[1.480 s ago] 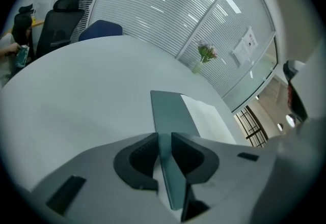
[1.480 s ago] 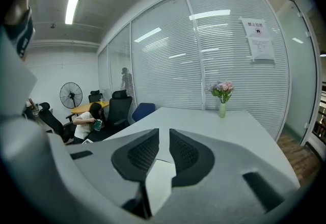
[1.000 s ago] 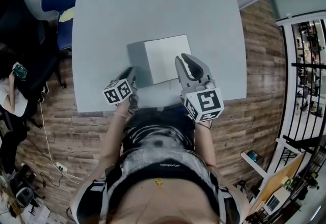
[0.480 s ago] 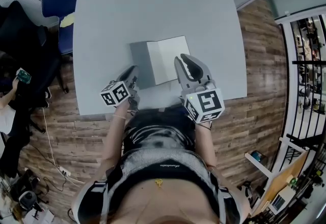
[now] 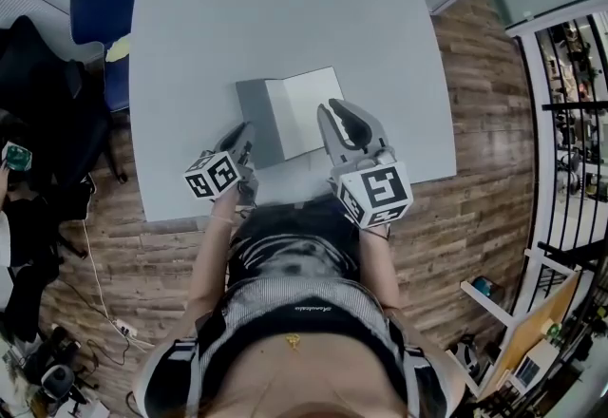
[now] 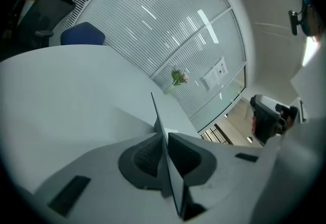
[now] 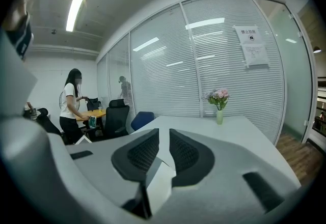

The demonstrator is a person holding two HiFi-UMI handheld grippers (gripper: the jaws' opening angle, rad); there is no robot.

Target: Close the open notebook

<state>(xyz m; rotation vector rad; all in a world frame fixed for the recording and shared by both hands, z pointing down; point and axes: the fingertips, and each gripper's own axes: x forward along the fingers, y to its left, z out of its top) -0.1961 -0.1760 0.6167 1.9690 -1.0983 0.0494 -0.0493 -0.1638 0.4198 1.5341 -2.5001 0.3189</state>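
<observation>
The left gripper (image 5: 244, 135) is clamping the grey cover's edge on the grey-covered open notebook (image 5: 302, 107), which is lying near the pale grey bench's (image 5: 285, 17) front edge. The right gripper (image 5: 339, 112), jaws narrowly apart and seemingly empty, is hovering over the white page. The cover probably wants swinging rightward in an arc, once the right gripper is moved clear.

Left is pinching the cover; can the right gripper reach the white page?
Probably yes: the right gripper hangs at the near edge of the white page, jaws apart, nothing blocking; the left gripper grips the grey cover.
</observation>
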